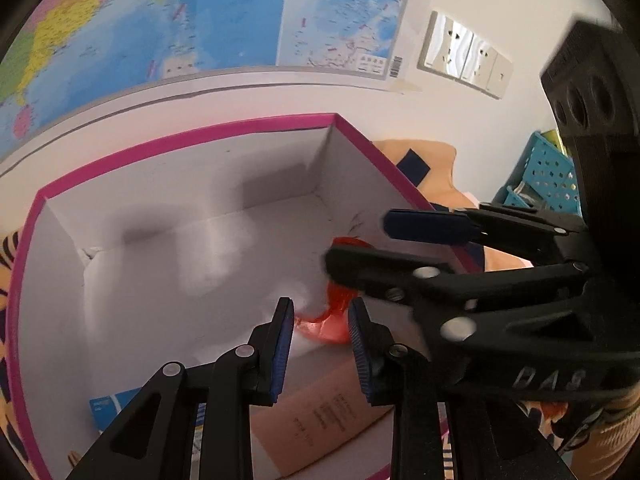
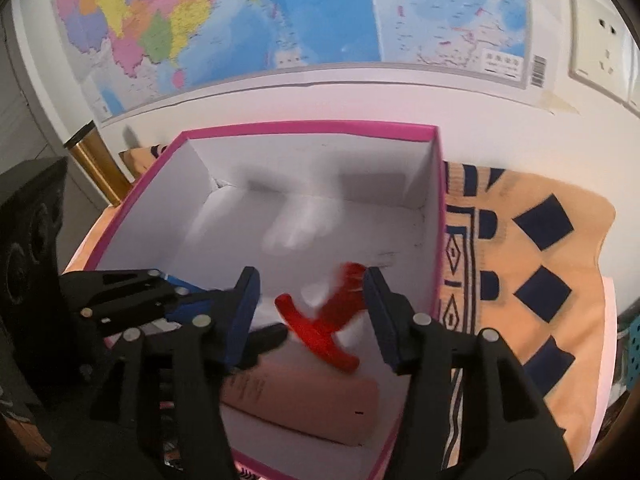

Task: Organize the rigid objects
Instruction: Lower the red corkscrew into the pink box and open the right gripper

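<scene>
Right hand-held gripper (image 2: 310,312) is released, jaws spread wide above the pink-rimmed box (image 2: 312,127). The red plastic piece (image 2: 320,326), blurred, sits between and just beyond its fingers, inside the box, touching neither. A tan carton (image 2: 320,408) lies on the box floor beneath it. Left hand-held gripper (image 1: 320,340) is likewise released, holding nothing, with the red piece just ahead of its fingertips.

Raised letters, seemingly "DAS", on the right tool (image 1: 362,236), map and box print unreadable
</scene>
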`<state>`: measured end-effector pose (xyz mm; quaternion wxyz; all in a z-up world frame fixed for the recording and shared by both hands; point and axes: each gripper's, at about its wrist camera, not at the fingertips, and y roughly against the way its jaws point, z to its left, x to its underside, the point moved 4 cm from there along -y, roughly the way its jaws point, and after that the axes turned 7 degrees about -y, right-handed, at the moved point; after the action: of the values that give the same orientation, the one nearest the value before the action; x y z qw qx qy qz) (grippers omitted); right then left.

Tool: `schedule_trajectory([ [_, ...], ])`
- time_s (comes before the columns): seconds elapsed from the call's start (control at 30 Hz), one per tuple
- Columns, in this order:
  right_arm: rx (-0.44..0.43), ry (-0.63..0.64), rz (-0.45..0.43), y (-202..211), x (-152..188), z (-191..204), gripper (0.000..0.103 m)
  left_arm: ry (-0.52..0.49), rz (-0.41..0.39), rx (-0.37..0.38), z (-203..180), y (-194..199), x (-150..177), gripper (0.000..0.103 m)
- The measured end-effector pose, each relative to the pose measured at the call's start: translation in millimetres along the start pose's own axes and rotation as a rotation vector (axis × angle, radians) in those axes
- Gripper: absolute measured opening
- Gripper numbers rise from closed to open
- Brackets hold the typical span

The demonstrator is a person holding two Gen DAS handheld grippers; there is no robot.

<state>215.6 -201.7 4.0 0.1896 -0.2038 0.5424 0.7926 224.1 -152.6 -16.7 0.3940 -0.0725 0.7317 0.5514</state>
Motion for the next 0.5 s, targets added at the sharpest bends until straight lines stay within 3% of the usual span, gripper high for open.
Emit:
schedule_trajectory([
  [0.23,-0.044,-0.006,-0.049,25.0,13.4,-3.1,0.056,0.008,-0.073,-0.026,4.8,29.6,9.6,0.029],
  [0.37,-0.102,0.016,-0.114,56.1,26.7,6.4,0.056,-0.002,-0.163,-0.006,2.9,67.3,22.6,0.04],
  [0.5,-0.171,0.042,-0.155,85.1,50.8,19.9,0.056,-0.004,-0.211,0.001,4.8,97.9,44.9,0.042],
])
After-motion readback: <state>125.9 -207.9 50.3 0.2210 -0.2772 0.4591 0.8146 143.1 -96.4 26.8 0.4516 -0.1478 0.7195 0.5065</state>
